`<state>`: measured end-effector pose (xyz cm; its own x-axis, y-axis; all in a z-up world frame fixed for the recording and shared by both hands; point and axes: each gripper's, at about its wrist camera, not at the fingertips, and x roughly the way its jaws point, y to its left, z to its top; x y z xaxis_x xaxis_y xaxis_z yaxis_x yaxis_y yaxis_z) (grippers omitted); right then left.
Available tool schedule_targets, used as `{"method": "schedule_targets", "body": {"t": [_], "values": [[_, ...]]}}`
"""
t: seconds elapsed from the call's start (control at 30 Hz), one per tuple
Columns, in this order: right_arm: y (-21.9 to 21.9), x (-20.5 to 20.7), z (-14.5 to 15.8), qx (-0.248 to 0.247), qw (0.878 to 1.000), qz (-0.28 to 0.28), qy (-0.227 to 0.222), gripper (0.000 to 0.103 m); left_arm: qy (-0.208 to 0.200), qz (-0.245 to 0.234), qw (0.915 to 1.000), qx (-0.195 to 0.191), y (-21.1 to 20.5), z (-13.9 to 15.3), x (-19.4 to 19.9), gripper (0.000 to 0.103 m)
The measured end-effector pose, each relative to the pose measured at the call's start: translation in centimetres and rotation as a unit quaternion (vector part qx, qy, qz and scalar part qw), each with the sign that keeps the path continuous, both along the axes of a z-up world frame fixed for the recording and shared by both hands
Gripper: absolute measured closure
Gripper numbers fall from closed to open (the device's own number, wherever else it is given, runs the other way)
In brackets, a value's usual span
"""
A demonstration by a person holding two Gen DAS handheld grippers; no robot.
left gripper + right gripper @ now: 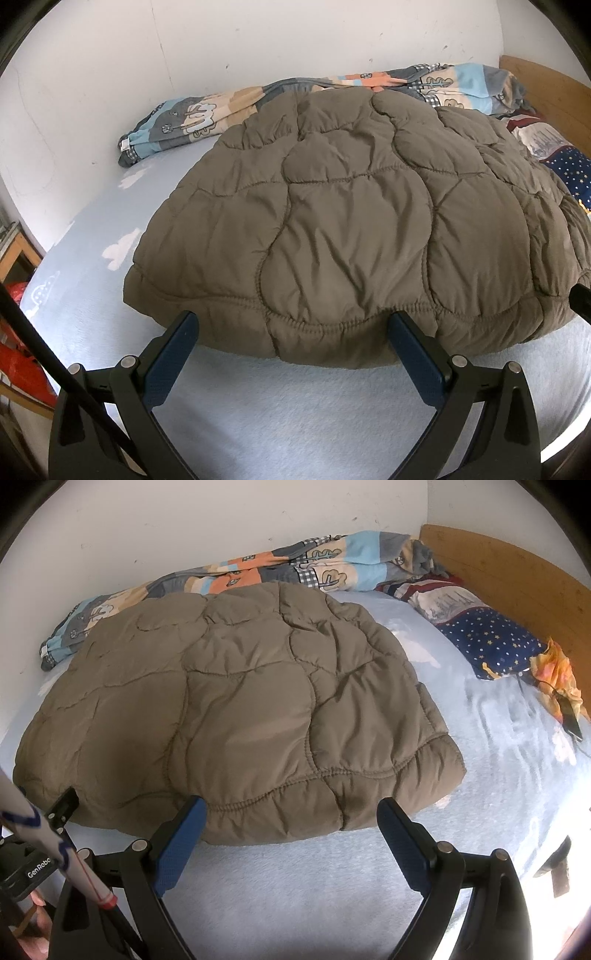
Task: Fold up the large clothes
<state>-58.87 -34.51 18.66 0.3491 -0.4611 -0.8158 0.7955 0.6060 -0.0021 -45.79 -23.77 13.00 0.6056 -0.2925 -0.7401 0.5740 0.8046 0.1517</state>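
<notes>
A large olive-brown quilted jacket [351, 221] lies folded into a thick rectangle on the light blue bed [277, 413]. It also shows in the right wrist view [240, 709]. My left gripper [293, 325] is open, its fingertips at the jacket's near elastic hem on its left half, holding nothing. My right gripper [290, 810] is open, its fingertips at the near hem on the right half, close to the jacket's right corner [447, 760], holding nothing. The left gripper's tip [64, 801] shows at the far left of the right wrist view.
A patterned duvet [258, 572] lies bunched along the white wall behind the jacket. A star-print pillow [491, 642] and an orange cloth [557, 679] lie at the right by the wooden headboard [517, 576]. Red bags [22, 354] stand beyond the bed's left edge.
</notes>
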Motion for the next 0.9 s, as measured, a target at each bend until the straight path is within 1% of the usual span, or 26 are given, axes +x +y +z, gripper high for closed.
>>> {"method": "schedule_targets", "body": {"t": [0.4, 0.6, 0.67, 0.73, 0.83, 0.9], "values": [[0.0, -1.0, 0.6, -0.010, 1.000, -0.005, -0.002, 0.007, -0.003, 0.005, 1.0000, 0.001, 0.2, 0.3, -0.3, 0.001], [0.0, -1.1, 0.7, -0.010, 1.000, -0.008, -0.005, 0.007, 0.002, 0.007, 1.0000, -0.001, 0.3, 0.4, 0.0, 0.001], [-0.2, -1.1, 0.8, -0.009, 1.000, -0.009, -0.008, 0.007, 0.013, 0.010, 0.9998, -0.008, 0.5, 0.4, 0.6, 0.001], [-0.6, -1.3, 0.8, -0.008, 1.000, -0.014, -0.011, 0.007, 0.036, 0.016, 0.9990, -0.019, 0.9, 0.3, 1.6, 0.001], [-2.0, -1.4, 0.7, -0.009, 0.999, -0.030, -0.014, 0.007, 0.063, 0.038, 0.9967, -0.034, 1.5, -0.1, 3.0, 0.001], [-3.2, -1.5, 0.4, 0.002, 0.999, -0.039, -0.019, 0.014, 0.086, 0.050, 0.9941, -0.044, 1.9, -0.5, 3.9, 0.001]]}}
